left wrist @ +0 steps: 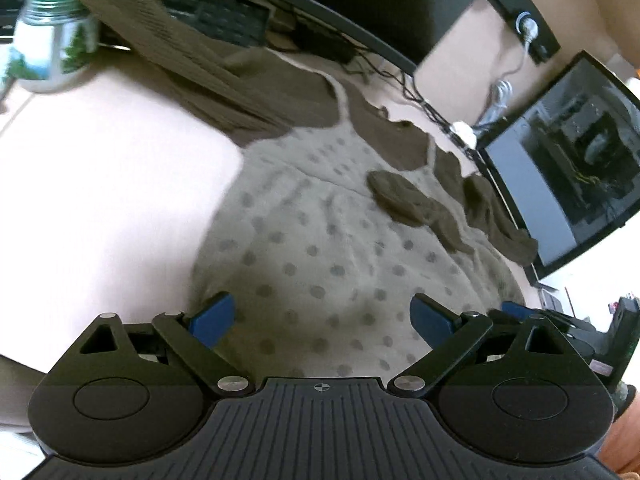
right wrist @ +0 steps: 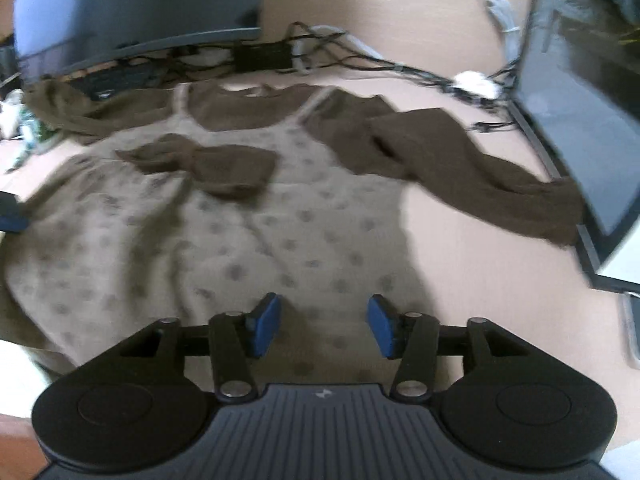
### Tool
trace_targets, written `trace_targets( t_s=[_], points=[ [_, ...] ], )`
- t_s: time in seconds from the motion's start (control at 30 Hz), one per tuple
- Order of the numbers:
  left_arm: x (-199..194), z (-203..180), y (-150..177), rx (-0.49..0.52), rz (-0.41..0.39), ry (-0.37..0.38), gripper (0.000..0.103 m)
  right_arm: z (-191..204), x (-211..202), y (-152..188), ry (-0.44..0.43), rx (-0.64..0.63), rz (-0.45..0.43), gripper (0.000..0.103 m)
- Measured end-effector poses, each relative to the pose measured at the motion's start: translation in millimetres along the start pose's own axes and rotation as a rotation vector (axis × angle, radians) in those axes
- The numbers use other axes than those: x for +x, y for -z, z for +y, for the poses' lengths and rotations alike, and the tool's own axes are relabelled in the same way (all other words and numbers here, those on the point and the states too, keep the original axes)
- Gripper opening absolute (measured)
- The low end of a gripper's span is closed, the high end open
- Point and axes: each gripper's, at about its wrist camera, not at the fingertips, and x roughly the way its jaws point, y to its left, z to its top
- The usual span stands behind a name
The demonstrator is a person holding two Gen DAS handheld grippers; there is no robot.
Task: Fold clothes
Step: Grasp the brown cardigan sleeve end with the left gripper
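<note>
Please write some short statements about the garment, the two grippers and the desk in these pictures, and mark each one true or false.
1. The dotted garment lies spread on the desk. True.
2. The right gripper is shut on the cloth. False: its fingers stand apart, with nothing pinched between them.
3. The garment has brown sleeves. True.
4. The left gripper holds a jar. False: its fingers stand wide open above the garment's hem; the green-lidded jar stands far back on the desk.
5. A monitor stands beside the garment. True.
</note>
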Motion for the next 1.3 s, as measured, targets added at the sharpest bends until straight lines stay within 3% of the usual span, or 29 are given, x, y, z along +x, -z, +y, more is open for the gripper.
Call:
trace_targets(
  t_s=[0.13,0.2,0.3,0.43,0.57,0.67,0.83,0.93,1.03,1.1,1.23,1.27,1.3],
  points=[
    [-14,7,-9,-0.005,-0.002,0.020,0.098,-18,-15,-3,0.076,0.111,-0.022,0.047],
    [-23,3,-15,0.021,0.000,0.049,0.098,-24,-30,-9,0.168,0.140,-0.077,0.047],
    [-29,-9,-26,0.061,0.007,0.086,0.098,-33,-38,-22,0.372,0.131,-0.126,0.047],
    [-10,-33,-28,0.071,0.045,0.156,0.098,-57,-28,-39,0.449,0.204,-0.110,0.044],
    [22,-59,-21,0.083,0.106,0.200,0.099,-81,-5,-52,0.437,0.228,-0.110,0.044],
    [49,-74,-14,0.091,0.130,0.159,0.100,-91,19,-63,0.390,0.201,-0.100,0.044],
    [72,-95,-13,0.126,0.169,0.094,0.100,-95,30,-81,0.070,0.301,-0.105,0.044],
    [73,-117,-18,0.220,0.121,0.025,0.100,-110,34,-77,-0.083,0.493,-0.066,0.045],
    [80,-153,-28,0.374,0.063,0.026,0.100,-115,23,-60,-0.038,0.507,-0.083,0.045],
    [93,-186,-31,0.530,0.020,0.014,0.100,-112,12,-52,0.035,0.432,-0.111,0.045],
    [129,-250,-28,0.878,-0.049,0.012,0.098,-122,-11,-40,0.048,0.407,-0.151,0.046],
    [139,-264,-26,0.964,-0.059,0.022,0.096,-124,-15,-35,0.055,0.416,-0.153,0.046],
    [149,-276,-23,1.038,-0.057,0.035,0.086,-127,-18,-30,0.062,0.426,-0.155,0.047]
  ],
)
